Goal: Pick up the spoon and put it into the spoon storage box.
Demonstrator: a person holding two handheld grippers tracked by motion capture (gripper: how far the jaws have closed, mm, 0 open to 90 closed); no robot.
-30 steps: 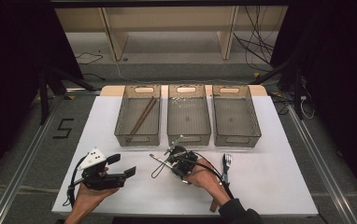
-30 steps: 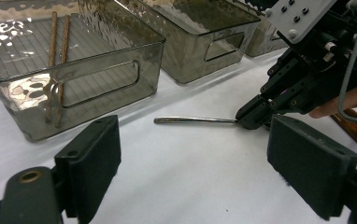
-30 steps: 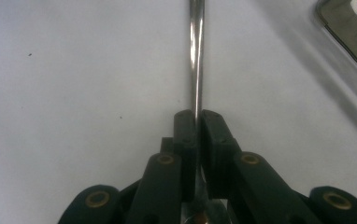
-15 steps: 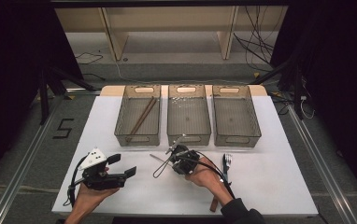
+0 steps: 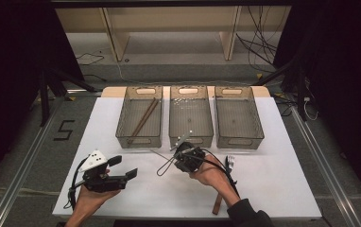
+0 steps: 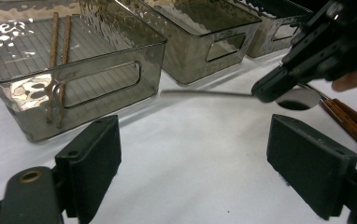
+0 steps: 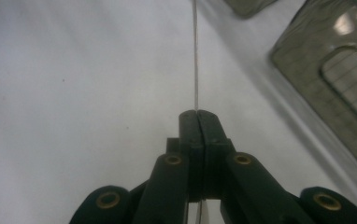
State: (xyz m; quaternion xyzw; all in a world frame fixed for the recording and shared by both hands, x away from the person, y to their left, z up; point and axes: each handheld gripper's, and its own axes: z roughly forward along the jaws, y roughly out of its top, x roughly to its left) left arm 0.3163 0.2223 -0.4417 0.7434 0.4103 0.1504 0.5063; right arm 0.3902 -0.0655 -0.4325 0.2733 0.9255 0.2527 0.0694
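Observation:
My right gripper (image 5: 184, 158) hangs just in front of the middle bin, shut on a metal spoon (image 6: 204, 94). The grip is close to the bowl, and the thin handle sticks out ahead of the closed jaws (image 7: 198, 114), edge-on as the spoon (image 7: 196, 56). In the left gripper view the right gripper (image 6: 282, 84) holds the spoon level a little above the white table. My left gripper (image 5: 123, 168) rests at the front left, open, nothing between its pads (image 6: 195, 140).
Three clear bins stand in a row at the back: the left bin (image 5: 138, 137) holds brown chopsticks (image 5: 143, 118), then the middle bin (image 5: 191, 137) and the right bin (image 5: 239, 137). A fork (image 5: 229, 163) and brown sticks (image 6: 354, 119) lie by the right hand.
The right gripper has lifted slightly with the spoon in its jaws. The left gripper has stayed where it was.

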